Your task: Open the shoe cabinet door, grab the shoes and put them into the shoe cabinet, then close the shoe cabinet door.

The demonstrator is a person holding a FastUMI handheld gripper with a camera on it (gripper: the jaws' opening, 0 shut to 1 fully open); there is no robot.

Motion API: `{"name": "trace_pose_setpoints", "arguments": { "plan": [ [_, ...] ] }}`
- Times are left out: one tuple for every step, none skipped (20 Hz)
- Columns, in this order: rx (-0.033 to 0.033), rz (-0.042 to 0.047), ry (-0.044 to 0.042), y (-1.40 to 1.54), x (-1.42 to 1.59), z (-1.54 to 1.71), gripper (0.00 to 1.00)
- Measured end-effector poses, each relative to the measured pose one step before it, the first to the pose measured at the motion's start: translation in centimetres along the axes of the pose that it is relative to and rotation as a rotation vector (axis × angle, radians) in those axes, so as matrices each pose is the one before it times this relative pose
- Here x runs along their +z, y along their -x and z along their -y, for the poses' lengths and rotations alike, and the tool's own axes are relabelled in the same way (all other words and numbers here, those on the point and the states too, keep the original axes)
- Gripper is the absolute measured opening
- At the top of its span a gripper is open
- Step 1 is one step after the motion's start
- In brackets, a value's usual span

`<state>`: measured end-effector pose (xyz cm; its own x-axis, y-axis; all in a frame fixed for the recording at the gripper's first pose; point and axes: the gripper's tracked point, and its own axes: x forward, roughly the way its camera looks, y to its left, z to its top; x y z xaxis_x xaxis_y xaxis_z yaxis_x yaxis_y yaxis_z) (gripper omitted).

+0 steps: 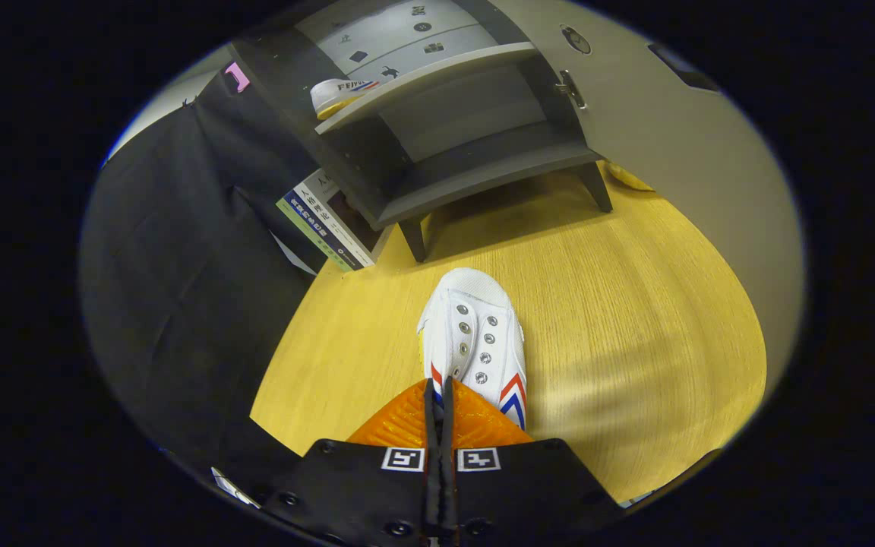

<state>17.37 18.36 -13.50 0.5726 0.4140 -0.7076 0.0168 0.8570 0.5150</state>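
A white sneaker [475,334] with red and blue chevron stripes lies just ahead of my fingers, its toe pointing at the shoe cabinet [437,152]. My gripper [438,395] is shut on the sneaker's heel-end rim, which is pinched in the thin slit between the fingers. Whether the sneaker rests on the wooden floor [620,319] or hangs above it I cannot tell. The dark grey cabinet stands beyond on short legs, its door [658,129] swung open to the right. A second matching sneaker [340,93] sits on the upper shelf. The lower shelf [483,178] is bare.
Black cloth [179,266] hangs along the left of the floor. A stack of books or boxes [323,224] leans beside the cabinet's left leg. A small yellow object [627,178] lies behind the open door's lower edge.
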Motion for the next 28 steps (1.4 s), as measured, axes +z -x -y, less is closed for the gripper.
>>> {"name": "trace_pose_setpoints", "arguments": {
  "plan": [
    [0.02041,0.01235,-0.02124,0.492,0.515,-0.236,0.02],
    [0.02628,0.00658,-0.02259,0.291,0.654,-0.488,0.02],
    [0.02968,0.01396,-0.03176,-0.147,0.718,-1.137,0.02],
    [0.03055,0.01570,-0.03674,-0.226,0.742,-1.052,0.02],
    [0.02753,0.00629,-0.02647,0.163,0.724,-0.674,0.02],
    [0.02091,0.01744,-0.02178,0.121,0.905,-0.736,0.02],
    [0.01685,0.00998,-0.00662,0.064,0.594,-0.790,0.02],
    [0.01533,0.00739,0.00463,-0.208,0.915,-0.725,0.02],
    [0.01235,0.02010,0.00387,-0.036,0.917,-0.722,0.02],
    [0.01542,0.01054,0.00638,-0.143,0.849,-0.653,0.02],
    [0.01303,0.01825,0.00059,-0.118,0.993,-0.721,0.02],
    [0.01366,0.01913,0.00214,-0.258,1.039,-0.775,0.02],
    [0.01200,0.01257,0.00840,-0.208,0.871,-0.587,0.02],
    [0.00900,0.02003,0.00496,-0.200,1.087,-0.585,0.02],
    [0.00997,0.01397,0.00707,-0.326,0.938,-0.559,0.01],
    [0.00918,0.01759,0.00182,-0.484,1.054,-0.509,0.01],
    [0.00750,0.02053,-0.00465,-0.423,1.113,-0.413,0.01],
    [0.00672,0.01510,-0.00315,-0.490,1.092,-0.361,0.01],
    [0.00159,0.02114,-0.00475,-0.403,1.081,-0.242,0.01],
    [0.00415,0.01333,0.00000,-0.428,0.907,-0.348,0.01],
    [0.00287,0.01785,0.00123,-0.474,1.010,-0.240,0.01],
    [0.00389,0.01797,0.00564,-0.312,0.963,-0.238,0.02],
    [0.00293,0.01678,0.00615,-0.434,0.907,-0.267,0.02],
    [0.00490,0.01730,0.01686,-0.419,0.905,-0.338,0.02],
    [0.00178,0.01932,0.02624,-0.587,1.024,-0.369,0.01],
    [0.01487,0.01786,0.01662,-0.519,0.956,-0.523,0.02],
    [0.02184,-0.00088,0.00771,-0.270,0.079,-0.914,0.01],
    [0.01280,-0.00007,0.00671,-0.784,0.613,-0.779,0.02]
  ]
}}
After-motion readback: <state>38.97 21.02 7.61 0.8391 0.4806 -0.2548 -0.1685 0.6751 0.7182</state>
